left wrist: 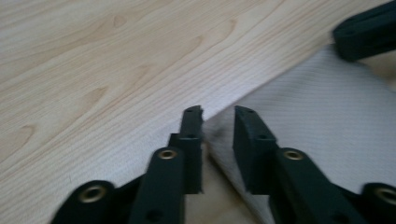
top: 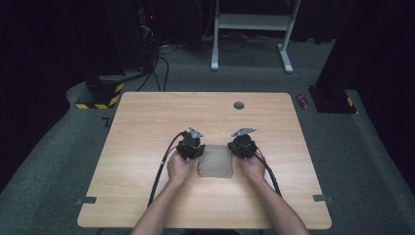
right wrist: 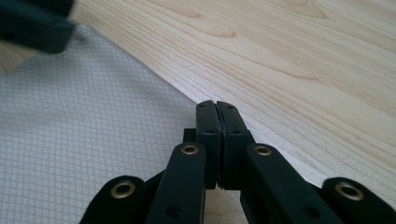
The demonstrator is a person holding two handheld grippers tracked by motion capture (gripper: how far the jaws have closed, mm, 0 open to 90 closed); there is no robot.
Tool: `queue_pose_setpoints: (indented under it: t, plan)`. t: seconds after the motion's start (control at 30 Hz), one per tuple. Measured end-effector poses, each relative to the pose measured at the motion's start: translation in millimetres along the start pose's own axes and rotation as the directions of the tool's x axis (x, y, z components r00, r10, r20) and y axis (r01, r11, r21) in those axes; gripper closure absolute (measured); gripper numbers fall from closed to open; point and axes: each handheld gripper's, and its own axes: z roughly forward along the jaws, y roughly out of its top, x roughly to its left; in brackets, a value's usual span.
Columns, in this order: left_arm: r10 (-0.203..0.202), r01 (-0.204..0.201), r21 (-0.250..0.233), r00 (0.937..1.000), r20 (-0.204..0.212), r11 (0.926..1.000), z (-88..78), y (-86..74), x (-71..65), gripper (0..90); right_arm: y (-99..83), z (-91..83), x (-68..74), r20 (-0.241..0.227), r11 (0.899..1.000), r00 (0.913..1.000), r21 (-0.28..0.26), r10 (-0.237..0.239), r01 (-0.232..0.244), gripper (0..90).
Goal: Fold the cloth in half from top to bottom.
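Grey cloth (top: 216,161) lies flat on the wooden table (top: 147,122), near the person's side, right between the two grippers. The left gripper (left wrist: 218,119) sits at the cloth's left edge. Its jaws stand a little apart, with a small gap between them, and the edge of the cloth lies in that gap; the pads do not seem to press on it. The right gripper (right wrist: 217,114) sits at the cloth's right edge. Its jaws are squeezed tight together, and I cannot tell if any cloth is caught between them. What could go wrong? If the hands lift now, the left side may just slip out, because that claw is not pinching. Then the cloth would hang from one side only, or drop back in a messy heap. The right claw may have shut beside the edge and caught nothing, so that side could stay on the table too. Another worry is that a claw pushes the thin cloth along the smooth wood and makes wrinkles instead of picking it up.
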Motion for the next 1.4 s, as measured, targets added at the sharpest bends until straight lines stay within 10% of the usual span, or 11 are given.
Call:
queue_pose_setpoints:
  t: [0.67, 1.4]
  plan:
    - [0.042, -0.045, 0.054, 0.997, 0.065, 0.9975, -39.0, -54.7, -22.6, 54.1, -1.4, 2.0, 1.1, 0.006, 1.0, 1.0, 0.005, -0.007, 0.007, 88.1]
    - [-0.122, 0.126, -0.07, 0.9903, 0.068, 0.9895, -69.2, -72.8, 13.0, 45.1, -8.1, -25.7, -6.8, -0.011, 0.997, 0.9995, -0.071, 0.029, -0.029, 65.9]
